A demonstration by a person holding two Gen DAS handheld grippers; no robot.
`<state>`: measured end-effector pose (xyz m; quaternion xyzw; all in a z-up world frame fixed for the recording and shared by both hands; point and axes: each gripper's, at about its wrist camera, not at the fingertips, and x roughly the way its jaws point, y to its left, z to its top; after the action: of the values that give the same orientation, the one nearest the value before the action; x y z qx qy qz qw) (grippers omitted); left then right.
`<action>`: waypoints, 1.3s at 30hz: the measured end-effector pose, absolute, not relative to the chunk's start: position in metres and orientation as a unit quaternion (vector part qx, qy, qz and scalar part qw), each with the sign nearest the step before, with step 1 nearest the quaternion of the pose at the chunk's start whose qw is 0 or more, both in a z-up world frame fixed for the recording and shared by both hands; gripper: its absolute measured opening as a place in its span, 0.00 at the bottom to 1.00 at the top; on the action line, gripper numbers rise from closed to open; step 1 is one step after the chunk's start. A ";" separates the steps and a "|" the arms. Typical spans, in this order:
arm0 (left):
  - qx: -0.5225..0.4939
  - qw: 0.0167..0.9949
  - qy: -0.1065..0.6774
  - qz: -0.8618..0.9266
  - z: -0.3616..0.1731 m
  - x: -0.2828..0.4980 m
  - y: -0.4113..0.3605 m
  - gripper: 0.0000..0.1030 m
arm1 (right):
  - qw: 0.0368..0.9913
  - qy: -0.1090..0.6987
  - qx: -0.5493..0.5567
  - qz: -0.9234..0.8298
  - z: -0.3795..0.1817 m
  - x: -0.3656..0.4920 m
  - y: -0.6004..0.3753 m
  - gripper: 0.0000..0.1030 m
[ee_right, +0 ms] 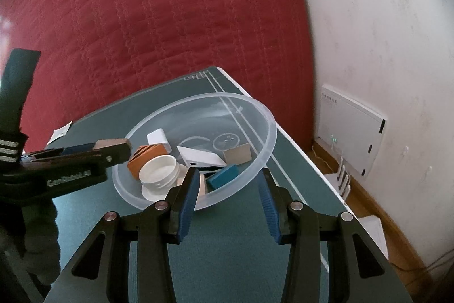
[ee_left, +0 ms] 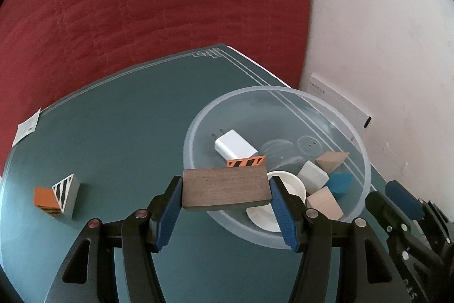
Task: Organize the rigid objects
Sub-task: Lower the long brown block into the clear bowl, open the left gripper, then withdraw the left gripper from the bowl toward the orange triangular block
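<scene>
My left gripper [ee_left: 225,190] is shut on a flat dark wooden block [ee_left: 225,189] and holds it over the near left rim of a clear plastic bowl [ee_left: 366,166]. The bowl holds a white charger [ee_left: 235,145], an orange striped block [ee_left: 246,162], a white cap [ee_left: 290,183], a blue block [ee_left: 340,182] and several wooden and white blocks. My right gripper [ee_right: 228,181] is open and empty, its fingers either side of the bowl's near rim [ee_right: 241,183]. The left gripper also shows at the left of the right wrist view [ee_right: 113,149].
On the green table [ee_left: 127,132], an orange block [ee_left: 45,198] and a zebra-striped triangular block [ee_left: 66,189] stand at the left. A paper slip [ee_left: 27,129] lies at the far left edge. A red quilt is behind; a white wall and router [ee_right: 351,129] are at the right.
</scene>
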<state>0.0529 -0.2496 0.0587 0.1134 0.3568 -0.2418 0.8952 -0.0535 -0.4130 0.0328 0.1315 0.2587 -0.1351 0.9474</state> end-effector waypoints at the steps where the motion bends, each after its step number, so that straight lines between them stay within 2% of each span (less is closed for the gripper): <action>1: 0.113 0.894 0.359 -0.242 0.057 0.054 -0.252 0.62 | 0.947 0.259 0.132 -0.136 0.033 -0.054 -0.413 0.43; 3: 0.109 0.894 0.361 -0.241 0.058 0.056 -0.252 0.68 | 0.947 0.260 0.133 -0.136 0.033 -0.054 -0.414 0.43; 5: 0.101 0.897 0.357 -0.241 0.059 0.056 -0.252 0.82 | 0.947 0.259 0.134 -0.136 0.033 -0.054 -0.414 0.43; 6: 0.100 0.899 0.354 -0.239 0.059 0.055 -0.250 0.84 | 0.947 0.259 0.134 -0.136 0.033 -0.054 -0.414 0.43; 18: 0.081 0.905 0.364 -0.203 0.046 0.056 -0.219 0.84 | 0.946 0.262 0.135 -0.134 0.033 -0.055 -0.415 0.43; 31: 0.118 0.908 0.368 -0.160 0.031 0.073 -0.237 0.85 | 0.946 0.264 0.136 -0.134 0.031 -0.057 -0.415 0.43; 39: 0.115 0.907 0.377 -0.150 0.032 0.082 -0.236 0.92 | 0.944 0.268 0.137 -0.133 0.030 -0.053 -0.415 0.43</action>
<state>0.0825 -0.2357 0.0321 0.1146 0.3766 -0.1502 0.9069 -0.0534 -0.4152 0.0304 0.1365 0.2678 -0.1333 0.9444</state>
